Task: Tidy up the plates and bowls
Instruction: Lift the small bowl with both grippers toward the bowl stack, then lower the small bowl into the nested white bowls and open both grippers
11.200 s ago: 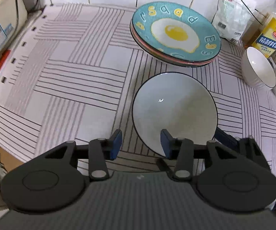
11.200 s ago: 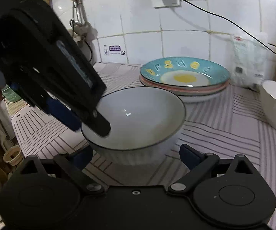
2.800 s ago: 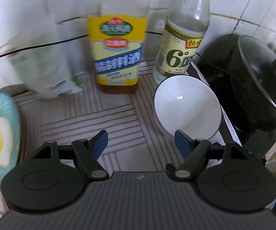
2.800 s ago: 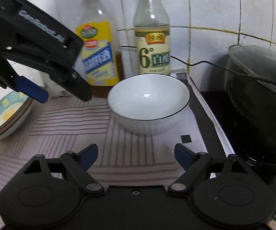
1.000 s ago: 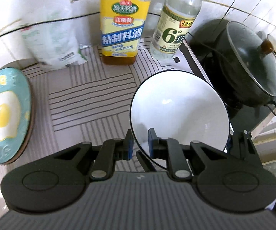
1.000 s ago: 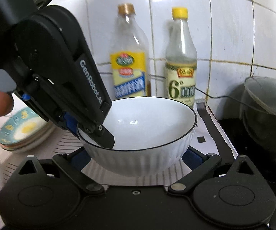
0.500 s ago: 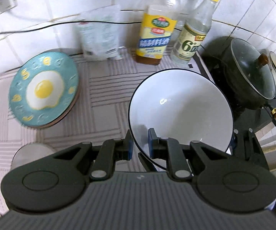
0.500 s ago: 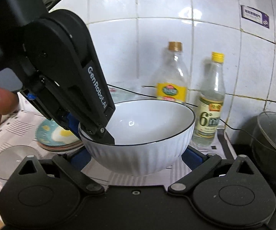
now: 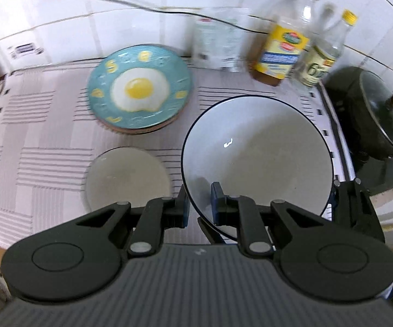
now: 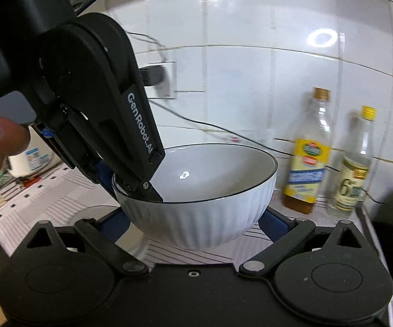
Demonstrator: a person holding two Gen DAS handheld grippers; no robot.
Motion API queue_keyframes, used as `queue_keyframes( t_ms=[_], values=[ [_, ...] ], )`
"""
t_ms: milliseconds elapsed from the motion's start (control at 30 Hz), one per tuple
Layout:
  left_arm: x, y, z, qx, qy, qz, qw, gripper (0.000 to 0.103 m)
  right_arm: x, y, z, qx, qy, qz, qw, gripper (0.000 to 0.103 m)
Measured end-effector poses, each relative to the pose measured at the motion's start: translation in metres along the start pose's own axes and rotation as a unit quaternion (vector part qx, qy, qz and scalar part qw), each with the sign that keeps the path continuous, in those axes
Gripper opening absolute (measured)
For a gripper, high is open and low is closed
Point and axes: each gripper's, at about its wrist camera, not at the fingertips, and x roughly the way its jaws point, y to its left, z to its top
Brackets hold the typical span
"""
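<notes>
Plate stack sorted, lies beyond left gripper. White bowl aloft: left jaws clamped on rim, right gripper cradles its sides. Nesting onto resting bowl, left of jaws, outstanding.

Left gripper clamped on near rim of white bowl, one pad inside, one outside; bowl fills centre-right of frame. Second white bowl lower left of it on striped mat. Egg-print plate stack upper centre. Two bottles upper right, dark lidded pot at right edge.
</notes>
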Motion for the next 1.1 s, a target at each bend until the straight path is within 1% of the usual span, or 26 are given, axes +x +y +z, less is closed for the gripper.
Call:
queue_keyframes(
  t_ms=[267, 500, 633, 833, 933, 1100],
  values=[
    [0.010, 0.054, -0.008, -0.053, 0.021, 0.034, 0.9978, 0.014, 0.033, 0.037, 0.002, -0.009, 0.023, 0.064, 0.998, 0.102],
    [0.030, 0.081, -0.013, -0.084, 0.050, 0.057, 0.9935, 0.015, 0.060, 0.055, -0.004, -0.007, 0.058, 0.108, 0.992, 0.102],
    [0.041, 0.086, -0.013, -0.085, 0.062, 0.070, 0.9920, 0.015, 0.074, 0.055, -0.007, -0.006, 0.078, 0.127, 0.989, 0.102],
    [0.055, 0.085, -0.012, -0.080, 0.071, 0.091, 0.9901, 0.016, 0.089, 0.053, -0.009, -0.004, 0.108, 0.145, 0.983, 0.102],
    [0.060, 0.083, -0.011, -0.073, 0.080, 0.104, 0.9887, 0.017, 0.095, 0.054, -0.010, -0.003, 0.119, 0.151, 0.981, 0.102],
    [0.066, 0.085, -0.009, -0.076, 0.089, 0.117, 0.9862, 0.017, 0.102, 0.056, -0.009, -0.011, 0.130, 0.158, 0.979, 0.102]
  ],
)
